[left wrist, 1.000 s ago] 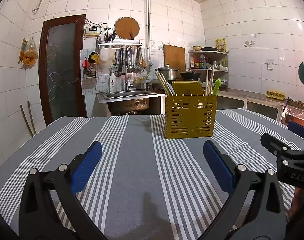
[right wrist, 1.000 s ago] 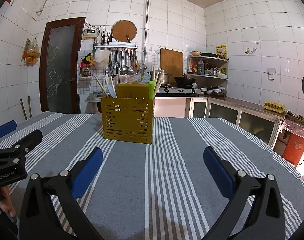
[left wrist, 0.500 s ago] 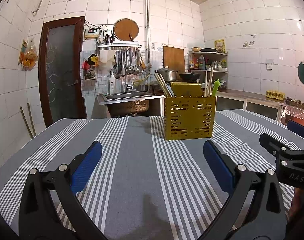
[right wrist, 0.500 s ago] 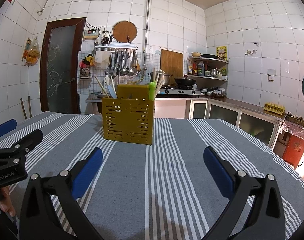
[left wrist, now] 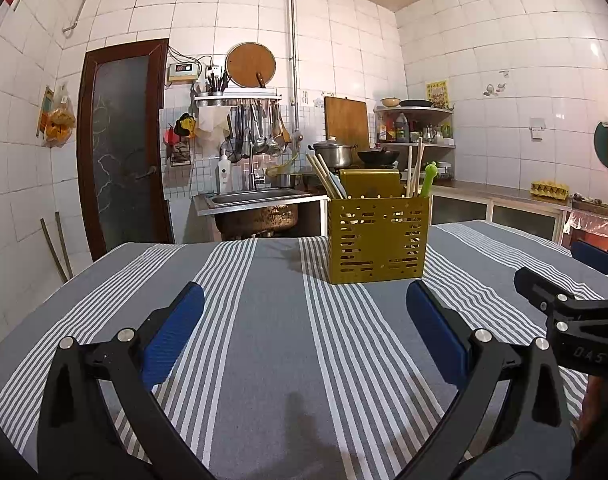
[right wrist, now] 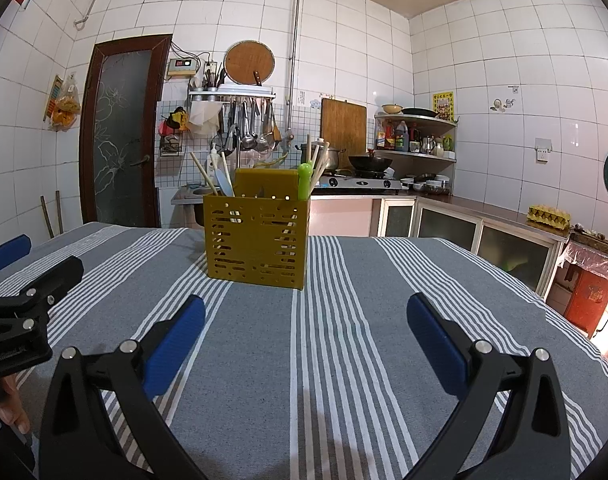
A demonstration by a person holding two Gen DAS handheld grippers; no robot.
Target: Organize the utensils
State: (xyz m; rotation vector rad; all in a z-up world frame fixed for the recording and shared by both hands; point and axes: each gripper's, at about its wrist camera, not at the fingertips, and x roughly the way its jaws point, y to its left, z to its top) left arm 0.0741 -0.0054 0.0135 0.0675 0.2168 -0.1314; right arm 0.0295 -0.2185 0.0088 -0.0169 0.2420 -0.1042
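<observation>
Left wrist view: our left gripper (left wrist: pixel 304 320) and right gripper (right wrist: pixel 305 322), fingers spread and empty, both face the upright yellow utensil caddy (left wrist: pixel 377 238) at the tabletop's (left wrist: pixel 264 340) far edge, neither clearly nearer.

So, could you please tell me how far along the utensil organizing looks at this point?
Looks done: wooden chopsticks, a green-handled utensil and a white one stand in the yellow perforated plastic holder. In hand: nothing; the left gripper and right gripper are both open. Left: no loose utensils show on the grey striped tablecloth, so little seems to remain.
</observation>
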